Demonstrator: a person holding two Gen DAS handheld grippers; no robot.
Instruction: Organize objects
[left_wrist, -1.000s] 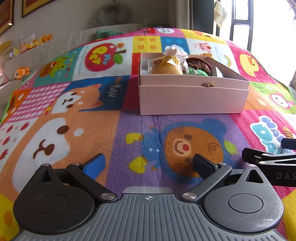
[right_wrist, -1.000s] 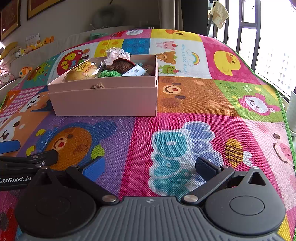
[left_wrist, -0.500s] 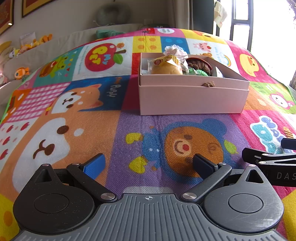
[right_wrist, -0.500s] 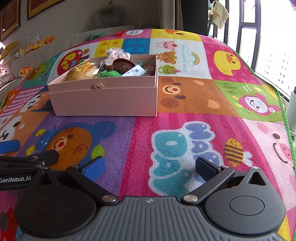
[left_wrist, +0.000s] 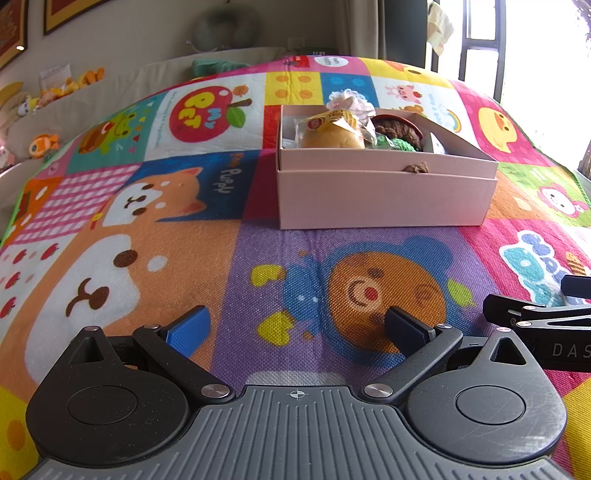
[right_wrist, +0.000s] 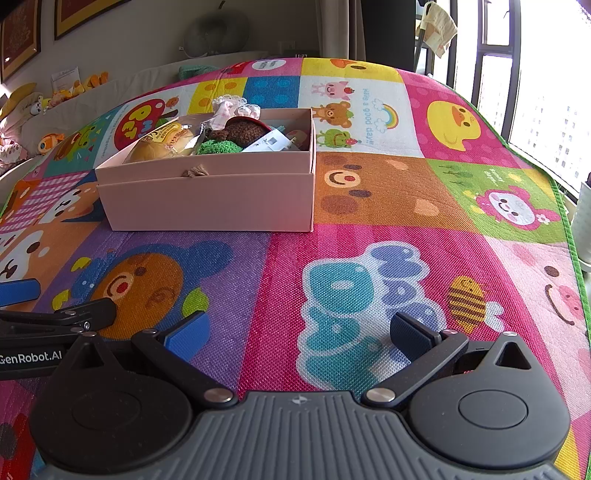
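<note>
Both tools sit low over a bright cartoon play mat (left_wrist: 207, 258), side by side and close together. The left tool (left_wrist: 295, 326) has its two fingers spread wide over the purple panel with the orange bear face, and nothing is between them. The right tool (right_wrist: 297, 332) is spread just as wide above the pink panel with the blue lettering, and it too holds nothing.

Ahead of both, well apart from the fingertips, a pink cardboard box (left_wrist: 384, 199) stands on the mat with its top open. It looks like a tray nested in a slightly wider outer base, with a small knot of brown cord (right_wrist: 195, 170) poking through the front wall. Inside, packed closely together, are a wrapped bun in clear plastic with a yellow label (left_wrist: 332, 131), a brown crocheted piece (right_wrist: 242, 130), a green crocheted piece (right_wrist: 218, 147) and a white card or packet (right_wrist: 271, 142) toward the box's right end. Something pink and white with lace trim (right_wrist: 231, 106) shows at the back edge of the box; whether it lies inside or just behind it I cannot tell.
</note>
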